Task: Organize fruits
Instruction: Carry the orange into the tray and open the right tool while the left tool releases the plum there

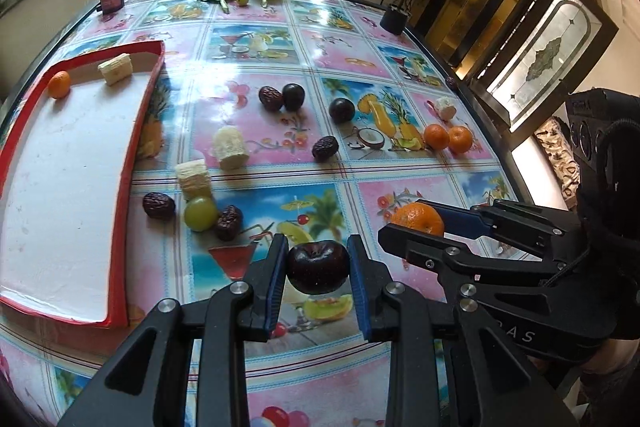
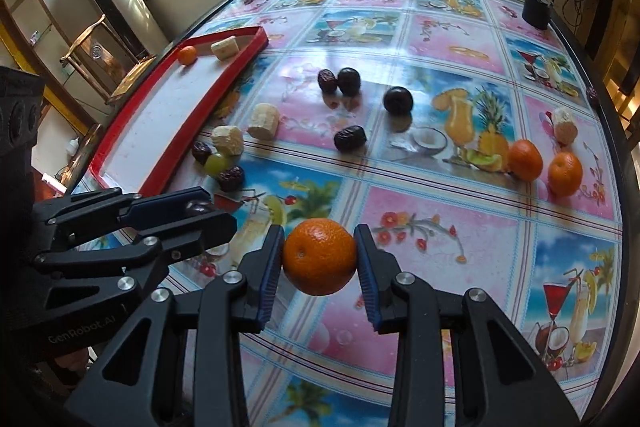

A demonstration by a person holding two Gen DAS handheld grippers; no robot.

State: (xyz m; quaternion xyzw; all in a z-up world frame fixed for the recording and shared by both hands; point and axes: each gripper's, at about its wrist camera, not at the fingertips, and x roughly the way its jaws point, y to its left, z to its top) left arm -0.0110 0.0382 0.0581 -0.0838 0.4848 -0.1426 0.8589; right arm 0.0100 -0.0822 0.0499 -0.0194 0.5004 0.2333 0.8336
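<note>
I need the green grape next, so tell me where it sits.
The green grape lies on the table just right of the red tray, wedged between two dark dates, with a banana chunk touching its far side; the left wrist view shows it best.

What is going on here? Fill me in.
A person is sorting fruit with two handheld grippers. The left gripper holds a dark plum; the right gripper holds an orange. The red tray already has one orange and a banana piece; more fruit lies loose on the table.
</note>
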